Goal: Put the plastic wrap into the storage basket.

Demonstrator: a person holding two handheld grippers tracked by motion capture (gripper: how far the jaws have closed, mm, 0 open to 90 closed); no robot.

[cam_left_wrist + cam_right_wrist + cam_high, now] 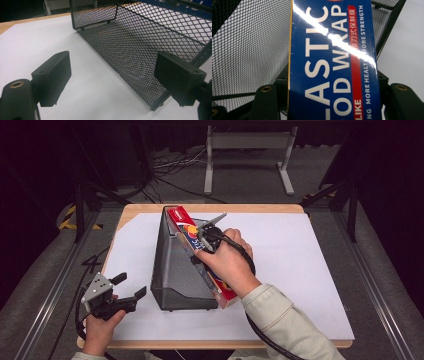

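High view shows the right gripper clamping the long blue-red plastic-wrap box above the black mesh basket, not yet inside, while the left gripper waits open.

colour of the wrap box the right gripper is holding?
Mostly dark blue with white lettering and a red stripe on the plastic wrap box; the high view shows red ends too. Best in the right gripper view.

Probably a lab or recording studio: dark curtains at nine and three o'clock, loose cables on grey carpet at twelve, tripod legs flanking the white-covered table, hazard tape.
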